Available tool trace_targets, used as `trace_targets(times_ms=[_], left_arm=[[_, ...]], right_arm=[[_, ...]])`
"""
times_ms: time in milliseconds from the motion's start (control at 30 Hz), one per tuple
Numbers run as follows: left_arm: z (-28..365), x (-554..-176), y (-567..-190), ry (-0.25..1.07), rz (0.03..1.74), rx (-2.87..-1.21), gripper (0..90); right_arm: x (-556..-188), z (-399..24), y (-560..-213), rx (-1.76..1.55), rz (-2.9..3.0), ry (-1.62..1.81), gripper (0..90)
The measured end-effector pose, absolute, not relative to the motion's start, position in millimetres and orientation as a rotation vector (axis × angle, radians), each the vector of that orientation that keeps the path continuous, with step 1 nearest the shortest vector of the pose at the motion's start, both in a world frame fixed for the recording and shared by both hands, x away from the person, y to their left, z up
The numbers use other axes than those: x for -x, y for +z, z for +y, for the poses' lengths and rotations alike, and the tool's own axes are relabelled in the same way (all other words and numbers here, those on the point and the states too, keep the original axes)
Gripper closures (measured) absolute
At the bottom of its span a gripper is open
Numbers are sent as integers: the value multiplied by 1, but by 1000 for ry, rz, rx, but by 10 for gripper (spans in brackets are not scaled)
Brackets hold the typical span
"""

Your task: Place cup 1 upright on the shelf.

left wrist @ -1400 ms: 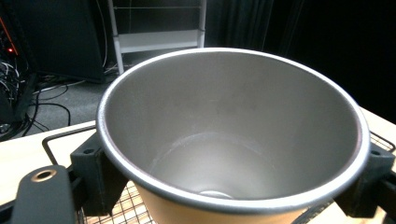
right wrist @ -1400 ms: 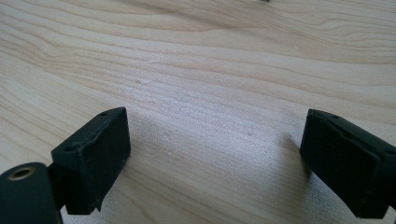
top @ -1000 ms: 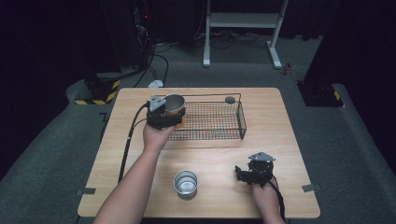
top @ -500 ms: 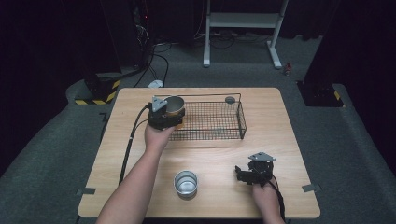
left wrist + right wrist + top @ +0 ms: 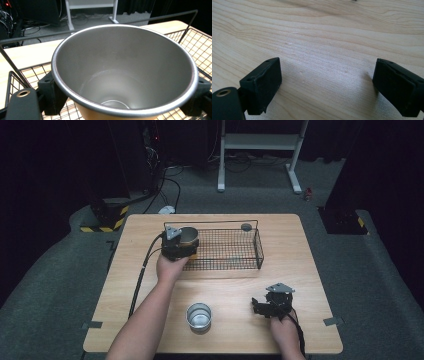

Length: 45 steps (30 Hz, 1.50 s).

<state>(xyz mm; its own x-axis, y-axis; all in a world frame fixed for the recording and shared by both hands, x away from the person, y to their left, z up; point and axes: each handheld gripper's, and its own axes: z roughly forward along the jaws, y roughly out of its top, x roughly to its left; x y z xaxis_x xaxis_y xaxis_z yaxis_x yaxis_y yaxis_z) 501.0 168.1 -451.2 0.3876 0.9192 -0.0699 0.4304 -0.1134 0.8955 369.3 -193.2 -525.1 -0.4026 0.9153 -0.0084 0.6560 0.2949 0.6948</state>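
My left gripper (image 5: 181, 244) is shut on a steel cup (image 5: 188, 236) and holds it over the left end of the black wire basket (image 5: 235, 261). In the left gripper view the cup (image 5: 125, 75) stands upright between the two jaws, empty, with the basket's mesh under it. A second steel cup (image 5: 199, 315) stands on the wooden table (image 5: 300, 255) near the front edge. My right gripper (image 5: 261, 307) rests low at the front right, open, its jaws wide apart over bare wood (image 5: 324, 62) with nothing between them.
A small dark round thing (image 5: 246, 226) sits at the basket's far right corner. The left gripper's cable (image 5: 142, 270) trails along the table's left side. Beyond the table are a white stand (image 5: 260, 150), floor cables and a yellow-black striped block (image 5: 107, 217).
The left gripper with the cup has shifted slightly toward the basket's left end. The right gripper has not moved.
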Motion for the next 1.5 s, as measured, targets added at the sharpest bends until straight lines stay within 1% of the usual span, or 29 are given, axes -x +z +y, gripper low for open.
trace_targets(times_ms=[167, 500, 1033, 1233, 1500], left_arm=[[164, -503, -458, 647, 1222, -1754, 145], [161, -504, -464, 639, 1234, -1772, 145], [155, -505, -472, 668, 1215, -1779, 145], [155, -506, -476, 709, 1203, -1806, 144], [157, -506, -474, 684, 1226, -1850, 142]], right_arm=[[-369, -193, -525, -1407, 2163, 868, 84], [-370, -193, -525, -1399, 2167, 866, 84], [-369, -193, -525, -1409, 2161, 868, 85], [-369, -193, -525, -1409, 2162, 867, 85], [-369, -193, -525, -1409, 2161, 868, 85]])
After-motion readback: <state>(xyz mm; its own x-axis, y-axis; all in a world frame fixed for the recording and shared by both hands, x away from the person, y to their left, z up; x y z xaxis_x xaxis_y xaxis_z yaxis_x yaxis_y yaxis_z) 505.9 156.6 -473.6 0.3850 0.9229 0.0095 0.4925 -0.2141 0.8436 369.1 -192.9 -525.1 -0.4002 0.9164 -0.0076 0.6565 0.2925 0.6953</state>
